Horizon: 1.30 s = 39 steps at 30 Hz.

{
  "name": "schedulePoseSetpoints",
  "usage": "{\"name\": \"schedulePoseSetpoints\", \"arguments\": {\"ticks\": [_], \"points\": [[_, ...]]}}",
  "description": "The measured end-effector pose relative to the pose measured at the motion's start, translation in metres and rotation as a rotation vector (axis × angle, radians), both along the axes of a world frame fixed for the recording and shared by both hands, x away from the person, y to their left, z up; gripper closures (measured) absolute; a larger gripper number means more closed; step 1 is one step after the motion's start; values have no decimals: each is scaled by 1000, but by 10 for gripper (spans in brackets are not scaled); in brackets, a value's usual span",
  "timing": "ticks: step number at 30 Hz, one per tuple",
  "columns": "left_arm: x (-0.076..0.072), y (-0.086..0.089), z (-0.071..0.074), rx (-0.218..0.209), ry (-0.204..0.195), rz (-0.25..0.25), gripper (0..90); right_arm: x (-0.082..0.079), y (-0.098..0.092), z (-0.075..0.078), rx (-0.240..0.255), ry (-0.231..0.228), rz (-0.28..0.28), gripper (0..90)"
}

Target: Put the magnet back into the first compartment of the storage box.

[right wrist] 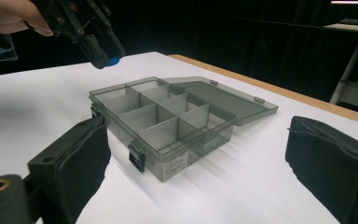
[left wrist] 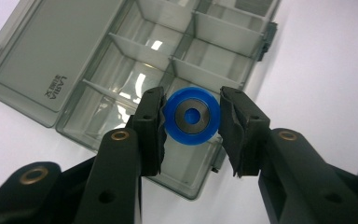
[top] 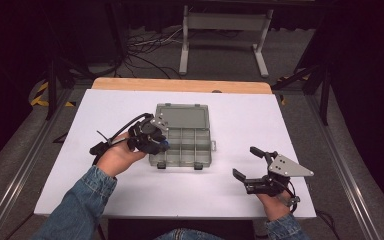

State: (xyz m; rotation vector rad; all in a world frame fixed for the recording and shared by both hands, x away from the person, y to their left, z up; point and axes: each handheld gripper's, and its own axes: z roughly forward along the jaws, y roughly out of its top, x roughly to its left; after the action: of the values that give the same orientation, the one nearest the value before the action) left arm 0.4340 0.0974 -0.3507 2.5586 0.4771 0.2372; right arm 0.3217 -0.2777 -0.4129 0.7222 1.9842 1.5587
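Observation:
A grey see-through compartment box (top: 182,142) lies open on the white table, lid (top: 182,117) folded back flat. Its compartments (right wrist: 161,116) look empty. My left gripper (top: 156,142) hovers over the box's near-left corner, shut on a blue ring with a grey metal centre (left wrist: 192,115); the ring hangs above a near compartment (left wrist: 186,163). The blue ring (right wrist: 113,61) peeks out under that gripper in the right gripper view. My right gripper (top: 246,164) is open with nothing between its pads (right wrist: 77,163), resting low near the table's front right, apart from the box.
The white table (top: 105,175) has a wooden strip (top: 180,85) along its far edge. Beyond it stand a white metal frame (top: 225,30) and cables (top: 150,45) on the floor. Black latches (right wrist: 136,160) sit on the box's front wall.

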Motion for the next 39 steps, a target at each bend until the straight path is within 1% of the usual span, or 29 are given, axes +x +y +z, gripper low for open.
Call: {"name": "schedulePoseSetpoints", "arguments": {"ticks": [6,9,11,12,13,14,16,22,25,30,32,34,39], "points": [[10,2,-3,-10,8,29,620,0,0,0,-1,3,1,70],[15,2,-5,-7,7,39,620,0,0,0,-1,3,1,70],[17,1,-8,11,-2,46,620,0,0,0,-1,4,2,70],[17,1,-8,11,-2,46,620,0,0,0,-1,4,2,70],[20,1,-10,17,-4,58,620,0,0,0,-2,3,3,70],[20,1,-10,17,-4,58,620,0,0,0,-2,3,3,70],[25,2,-12,15,1,74,620,0,0,0,-4,3,3,70],[33,4,-16,14,11,90,620,0,0,0,-2,5,4,70],[38,4,-18,4,17,104,620,1,1,0,-1,6,4,70],[43,4,-22,7,17,119,620,1,0,0,-1,7,4,70],[48,4,-26,13,18,131,620,1,0,-1,-2,6,4,70],[50,4,-27,5,18,138,620,1,0,-1,-2,5,5,70],[53,5,-29,6,17,148,620,1,0,0,0,6,3,70]]}}
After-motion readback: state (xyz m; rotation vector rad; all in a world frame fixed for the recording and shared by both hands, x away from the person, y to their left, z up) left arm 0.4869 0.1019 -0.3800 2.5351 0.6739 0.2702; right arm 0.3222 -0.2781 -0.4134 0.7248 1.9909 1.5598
